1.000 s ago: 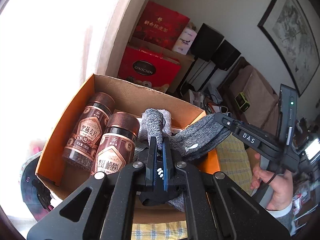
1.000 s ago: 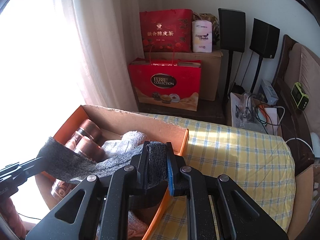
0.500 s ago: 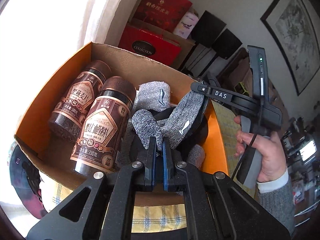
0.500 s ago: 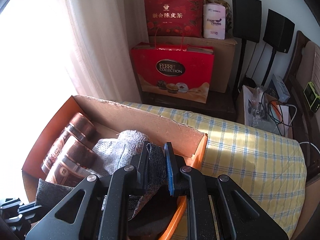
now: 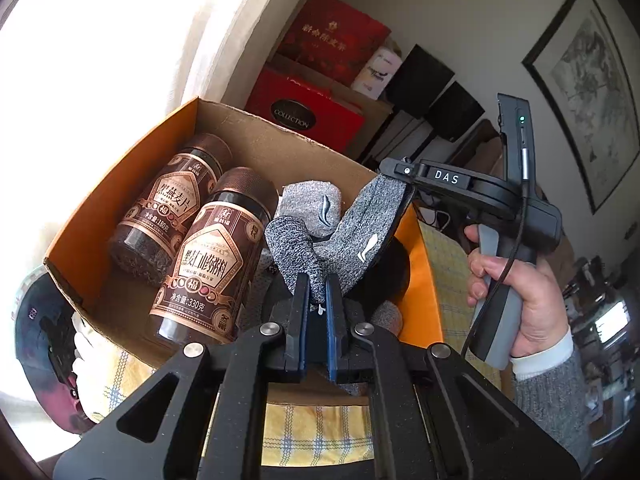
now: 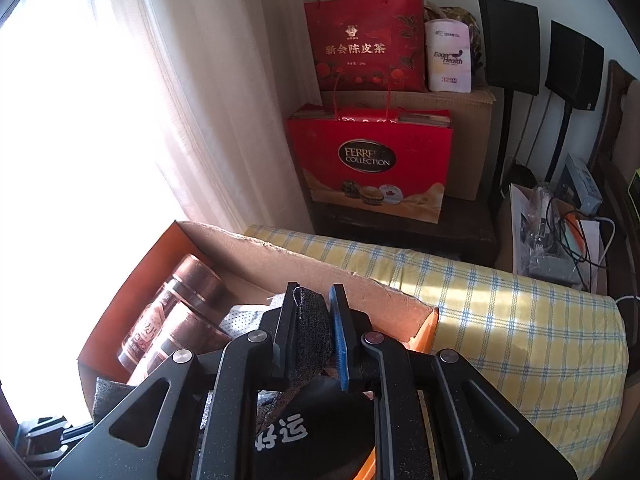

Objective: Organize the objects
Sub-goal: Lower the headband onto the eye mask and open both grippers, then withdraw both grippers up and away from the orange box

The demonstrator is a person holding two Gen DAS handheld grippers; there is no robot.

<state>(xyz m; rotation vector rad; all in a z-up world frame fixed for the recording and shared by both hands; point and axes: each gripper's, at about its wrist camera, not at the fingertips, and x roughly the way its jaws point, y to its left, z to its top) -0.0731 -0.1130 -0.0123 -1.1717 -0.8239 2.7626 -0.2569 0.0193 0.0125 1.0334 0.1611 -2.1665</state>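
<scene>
A grey sock (image 5: 360, 232) hangs folded between both grippers over an orange cardboard box (image 5: 120, 200). My left gripper (image 5: 317, 300) is shut on one end of it, low inside the box. In the left wrist view the right gripper (image 5: 394, 176), held by a hand, pinches the sock's other end at the box's right rim. My right gripper (image 6: 314, 328) is shut on that sock (image 6: 310, 312), above the box (image 6: 304, 264). Two brown jars (image 5: 200, 264) lie side by side in the box's left half. Another grey sock (image 5: 312, 204) and a black cap (image 6: 312, 420) lie under the held one.
The box stands on a yellow checked cloth (image 6: 500, 312). Behind it are red gift bags (image 6: 372, 160), a cardboard carton (image 6: 468, 140) and two black speakers (image 6: 508, 44). A bright curtained window (image 6: 120, 100) fills the left. A dark cap (image 5: 44, 344) lies left of the box.
Both grippers have come down toward the box with the sock. The sock, stretched between them before, now folds and sags into the box beside the jars.
</scene>
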